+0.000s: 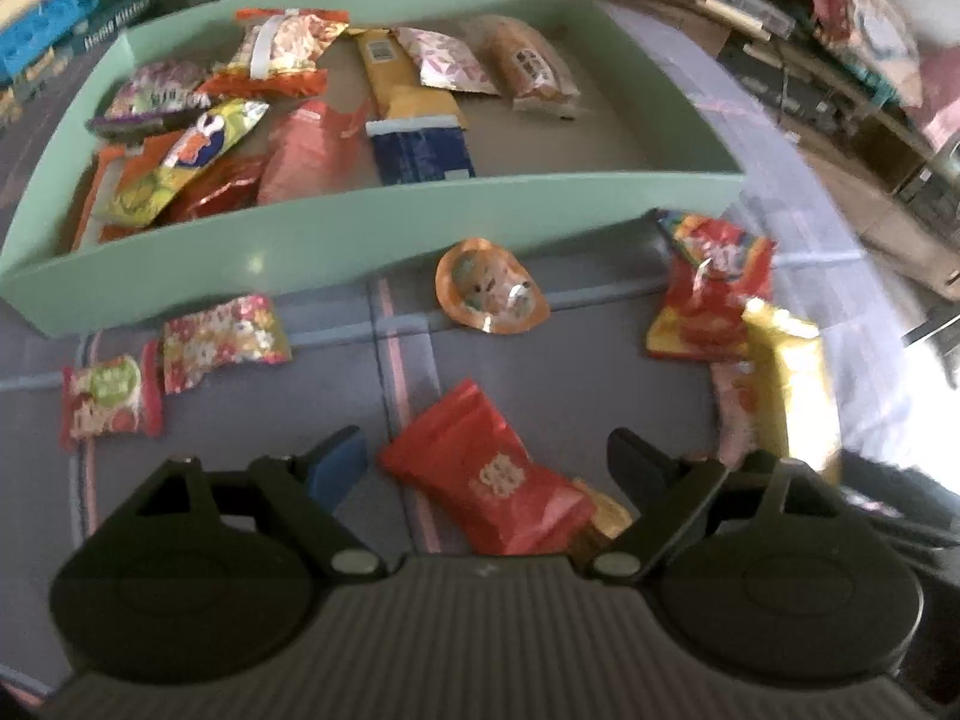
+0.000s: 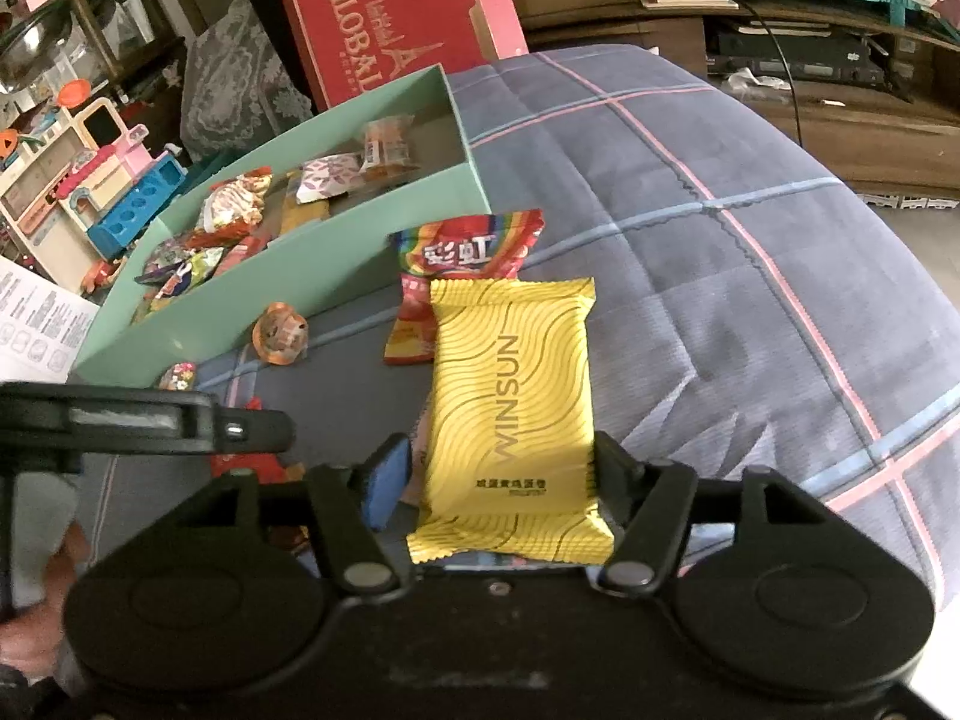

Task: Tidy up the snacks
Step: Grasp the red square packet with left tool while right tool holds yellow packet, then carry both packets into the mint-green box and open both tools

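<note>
Snack sorting beside a mint-green cardboard tray on a grey checked quilt.
Left gripper spread wide over a glossy red foil packet, clear of it; right gripper parted around a yellow wavy-lined packet, left pad off it.

Left tool gapes wide; right tool stands partly open, angled down.
</note>
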A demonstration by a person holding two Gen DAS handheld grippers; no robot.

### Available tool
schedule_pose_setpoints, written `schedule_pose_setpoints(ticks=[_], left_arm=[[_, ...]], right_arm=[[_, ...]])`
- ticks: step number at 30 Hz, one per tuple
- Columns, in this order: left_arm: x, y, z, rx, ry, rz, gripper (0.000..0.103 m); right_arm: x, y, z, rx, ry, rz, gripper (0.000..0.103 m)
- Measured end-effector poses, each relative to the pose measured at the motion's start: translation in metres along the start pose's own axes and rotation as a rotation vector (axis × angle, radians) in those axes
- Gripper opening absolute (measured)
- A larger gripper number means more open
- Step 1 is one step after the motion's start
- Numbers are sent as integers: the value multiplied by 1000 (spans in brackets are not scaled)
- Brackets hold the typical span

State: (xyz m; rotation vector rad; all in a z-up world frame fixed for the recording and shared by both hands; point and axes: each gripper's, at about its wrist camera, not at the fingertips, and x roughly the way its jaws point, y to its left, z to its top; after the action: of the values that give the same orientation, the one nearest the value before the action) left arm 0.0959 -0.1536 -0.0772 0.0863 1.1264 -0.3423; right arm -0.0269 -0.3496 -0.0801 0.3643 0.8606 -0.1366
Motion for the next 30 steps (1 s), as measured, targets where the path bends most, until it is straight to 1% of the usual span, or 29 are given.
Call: schedule_pose_setpoints(ticks=[1,3,5,7,10,12,15,16,17,18,20,23,24,25,26,27,30], left_arm=[[3,-3,-1,24,3,35,85],[4,-5,-6,74,-17,72,85],[4,-2,-9,93,-23,82,87],[2,6,-13,89,-25,81,90],[-2,20,-18,72,-30,96,93],[-5,28,-20,57,-32,103,93],[-7,36,-19,34,-36,99,89],[-8,37,-19,26,-41,96,88],[-9,38,-18,22,-43,93,88],[-8,38,-17,20,-45,87,87],[-8,36,-16,32,-54,74,83],[-9,28,-16,80,-75,65,68],[-10,25,-17,104,-84,65,57],[-11,24,-18,117,-91,60,43],[-12,23,-18,122,-96,48,38],[-13,24,-19,121,-97,41,36],[-17,30,-22,95,-98,21,34]], right_arm=[[0,0,0,1,1,2,65],[0,-1,1,0,4,8,66],[0,1,4,-12,16,8,67],[-1,0,7,-4,18,14,67],[0,-1,12,18,6,16,72],[5,2,13,21,17,13,72],[10,8,12,1,13,-5,73],[11,11,11,-12,9,-12,69],[11,13,11,-23,7,-16,61],[11,15,10,-33,6,-20,57],[11,17,9,-45,4,-26,53],[10,18,9,-44,12,-16,53],[10,18,9,-45,14,-15,53],[9,18,9,-46,17,-13,53],[9,19,9,-47,20,-11,52],[8,19,9,-47,23,-10,52],[5,20,10,-44,27,-7,52]])
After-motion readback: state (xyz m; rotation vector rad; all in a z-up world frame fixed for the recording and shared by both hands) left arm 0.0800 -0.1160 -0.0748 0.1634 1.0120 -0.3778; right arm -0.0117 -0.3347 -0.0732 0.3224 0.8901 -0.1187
